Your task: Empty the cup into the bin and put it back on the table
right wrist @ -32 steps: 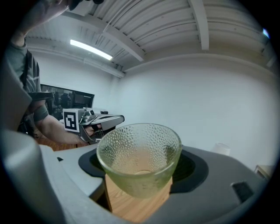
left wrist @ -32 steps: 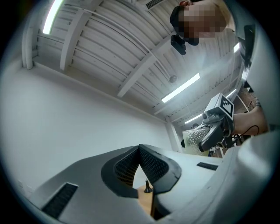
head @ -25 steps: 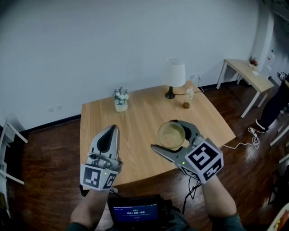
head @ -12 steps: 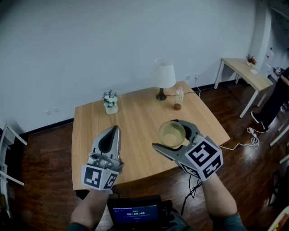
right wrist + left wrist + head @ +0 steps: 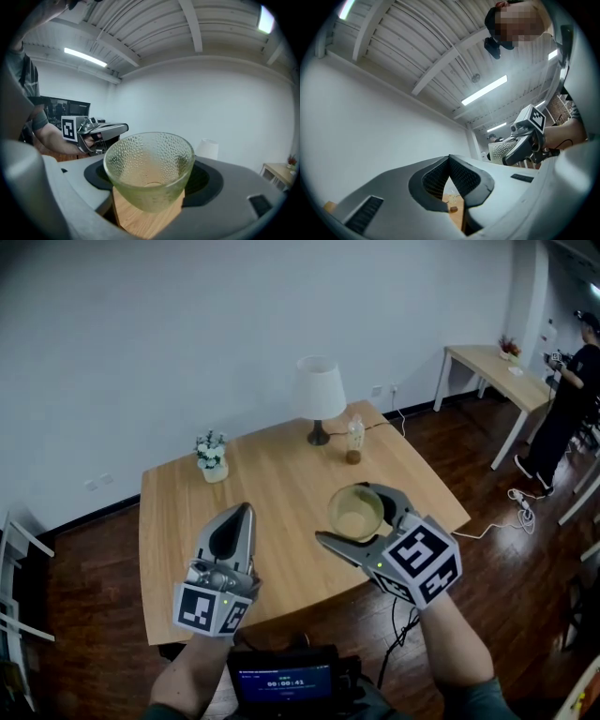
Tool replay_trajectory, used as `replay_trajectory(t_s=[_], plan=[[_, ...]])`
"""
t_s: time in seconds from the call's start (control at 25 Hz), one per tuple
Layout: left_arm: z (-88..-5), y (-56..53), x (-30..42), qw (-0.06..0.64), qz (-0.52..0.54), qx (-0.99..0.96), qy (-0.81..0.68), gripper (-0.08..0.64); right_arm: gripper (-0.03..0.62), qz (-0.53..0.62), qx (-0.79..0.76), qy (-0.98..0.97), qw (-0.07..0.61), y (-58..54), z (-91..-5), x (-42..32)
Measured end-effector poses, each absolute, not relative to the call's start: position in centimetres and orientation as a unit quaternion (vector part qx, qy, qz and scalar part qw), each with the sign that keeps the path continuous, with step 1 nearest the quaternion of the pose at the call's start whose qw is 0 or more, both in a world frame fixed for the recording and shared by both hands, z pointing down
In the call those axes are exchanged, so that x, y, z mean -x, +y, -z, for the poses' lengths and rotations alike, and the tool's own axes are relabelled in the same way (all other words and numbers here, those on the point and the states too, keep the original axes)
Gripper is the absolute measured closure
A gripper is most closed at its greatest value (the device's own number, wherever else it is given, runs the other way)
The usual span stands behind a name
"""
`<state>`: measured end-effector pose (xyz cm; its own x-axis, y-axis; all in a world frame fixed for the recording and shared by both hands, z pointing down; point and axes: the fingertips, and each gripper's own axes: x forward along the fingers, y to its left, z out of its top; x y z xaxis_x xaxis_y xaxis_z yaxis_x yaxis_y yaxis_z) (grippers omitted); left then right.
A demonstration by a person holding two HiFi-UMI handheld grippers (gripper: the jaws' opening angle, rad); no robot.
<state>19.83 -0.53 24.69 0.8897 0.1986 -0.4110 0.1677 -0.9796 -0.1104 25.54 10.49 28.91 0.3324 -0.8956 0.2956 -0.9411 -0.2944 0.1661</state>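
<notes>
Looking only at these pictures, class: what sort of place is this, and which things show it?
Probably a workroom or lab staged like a home: a wooden table with a lamp and flowers, a side desk, and strip lights on a bare ceiling.

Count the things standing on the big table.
3: flowers back left, lamp back centre, bottle right of it. The cup is held in the right gripper, not standing. Part of the table is hidden.

A white lamp (image 5: 316,395), a small flower pot (image 5: 211,456) and perhaps a bottle (image 5: 354,440) stand upright.
</notes>
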Motion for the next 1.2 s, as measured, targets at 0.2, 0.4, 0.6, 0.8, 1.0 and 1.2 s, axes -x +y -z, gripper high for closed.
replay_trajectory(t_s=[0.2,0.4,0.6,0.8,1.0,1.2], plan=[[-24.9,-0.5,-21.9,0.029,-0.211,0.971,-0.105,0.56,0.192,-0.088,-0.811,-0.558,0.152,11.0,-29.9,-27.6],[-25.6,-1.2,-23.8,0.023,-0.203,0.973,-0.11,0.56,0.192,-0.102,-0.817,-0.549,0.145,10.9,-31.2,-29.8],[-26.0,-2.3,-25.9,0.015,-0.196,0.973,-0.118,0.56,0.19,-0.111,-0.823,-0.54,0.141,10.1,-32.0,-31.9],[-26.7,-3.8,-27.9,0.002,-0.189,0.974,-0.125,0.56,0.19,-0.12,-0.825,-0.533,0.144,8.9,-32.8,-33.7],[-27.8,-5.6,-29.5,-0.007,-0.177,0.976,-0.13,0.56,0.192,-0.126,-0.826,-0.528,0.155,7.3,-34.0,-35.0],[-29.2,-6.9,-30.9,-0.02,-0.165,0.977,-0.135,0.56,0.19,-0.143,-0.828,-0.522,0.147,6.1,-35.3,-36.6]])
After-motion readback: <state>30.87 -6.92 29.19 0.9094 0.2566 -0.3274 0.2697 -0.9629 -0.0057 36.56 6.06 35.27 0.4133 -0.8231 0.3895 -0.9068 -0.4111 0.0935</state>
